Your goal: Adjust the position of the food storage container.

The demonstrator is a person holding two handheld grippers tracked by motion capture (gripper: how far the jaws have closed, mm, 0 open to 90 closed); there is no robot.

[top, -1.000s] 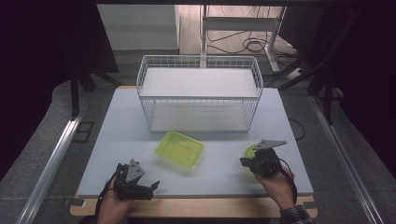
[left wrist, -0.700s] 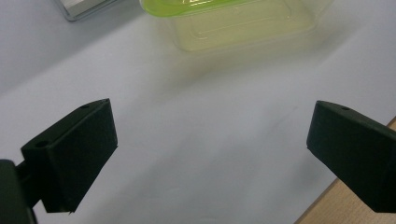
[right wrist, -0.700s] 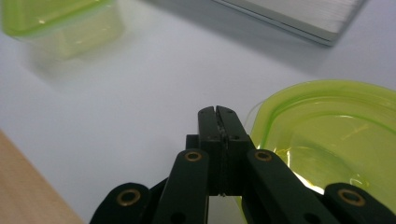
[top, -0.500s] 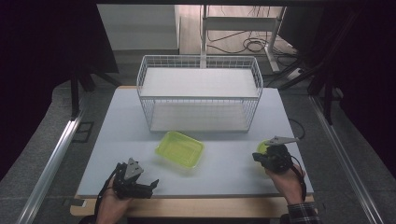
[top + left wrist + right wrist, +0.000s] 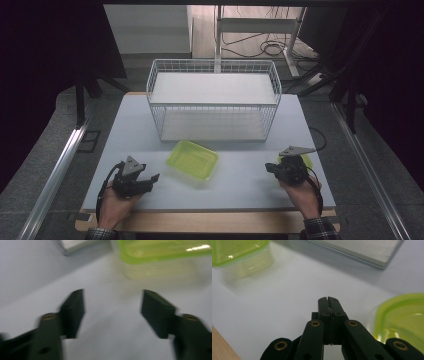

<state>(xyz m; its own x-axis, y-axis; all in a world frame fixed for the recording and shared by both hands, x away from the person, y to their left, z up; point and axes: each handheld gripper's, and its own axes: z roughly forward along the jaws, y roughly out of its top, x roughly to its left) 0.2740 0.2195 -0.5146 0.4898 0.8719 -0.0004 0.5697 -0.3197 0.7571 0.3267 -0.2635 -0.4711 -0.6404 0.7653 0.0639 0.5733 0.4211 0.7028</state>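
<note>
My left gripper (image 5: 151, 178) lies near the table's front left corner, held by a hand, and points right at a green rectangular container (image 5: 192, 159). In the left gripper view its jaws (image 5: 112, 307) stand apart with bare table between them; they have just been closing. The container (image 5: 162, 250) is ahead of them, untouched. My right gripper (image 5: 270, 169) rests at the front right and points left. Its jaws (image 5: 328, 300) are shut with nothing in them. A round green container (image 5: 404, 315) sits right beside it, and the rectangular container (image 5: 237, 250) lies farther off.
A white wire basket (image 5: 214, 100) stands at the back middle of the grey table (image 5: 240, 185); its base (image 5: 362, 250) shows ahead of the right gripper. The round green container (image 5: 306, 160) lies behind the right gripper. A wooden edge runs along the table's front.
The left gripper has shifted a little away from the person and its jaws have narrowed. The right gripper has drifted slightly rightward and stays shut.
</note>
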